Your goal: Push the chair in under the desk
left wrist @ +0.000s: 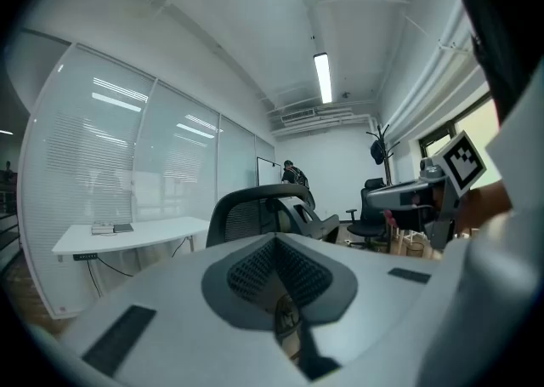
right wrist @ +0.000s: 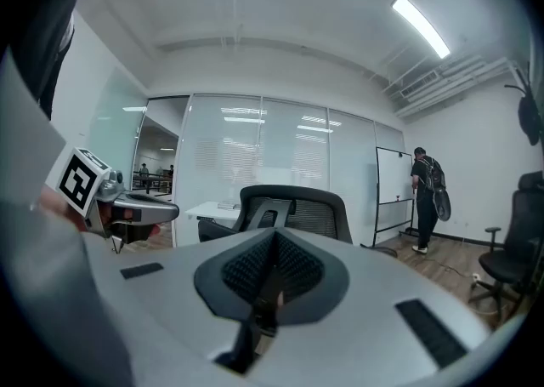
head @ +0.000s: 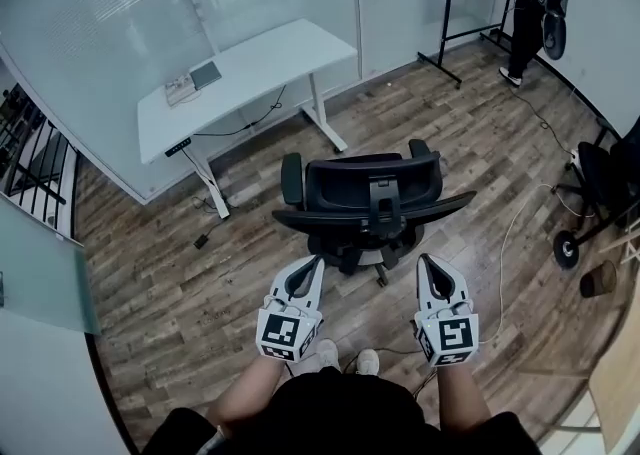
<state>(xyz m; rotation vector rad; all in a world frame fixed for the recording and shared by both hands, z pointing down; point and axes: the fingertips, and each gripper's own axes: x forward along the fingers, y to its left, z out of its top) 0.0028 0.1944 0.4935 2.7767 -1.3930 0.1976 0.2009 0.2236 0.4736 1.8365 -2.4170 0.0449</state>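
A black office chair (head: 368, 205) stands on the wood floor with its mesh back toward me, well short of the white desk (head: 245, 78) by the glass wall. My left gripper (head: 313, 267) is shut and empty, its tip just behind the chair's left side. On the other side my right gripper (head: 428, 263) is shut too, holding nothing, near the chair's back. Neither clearly touches the chair. The chair's back (left wrist: 255, 207) rises past the shut left jaws, with the desk (left wrist: 127, 234) beyond. The right gripper view shows the chair back (right wrist: 293, 207) ahead.
A person (head: 527, 3) with a backpack stands by a whiteboard stand (head: 465, 3) at the far right. A second dark chair (head: 600, 193) and a white floor cable (head: 505, 243) lie to the right. A small device and tablet (head: 195, 81) rest on the desk.
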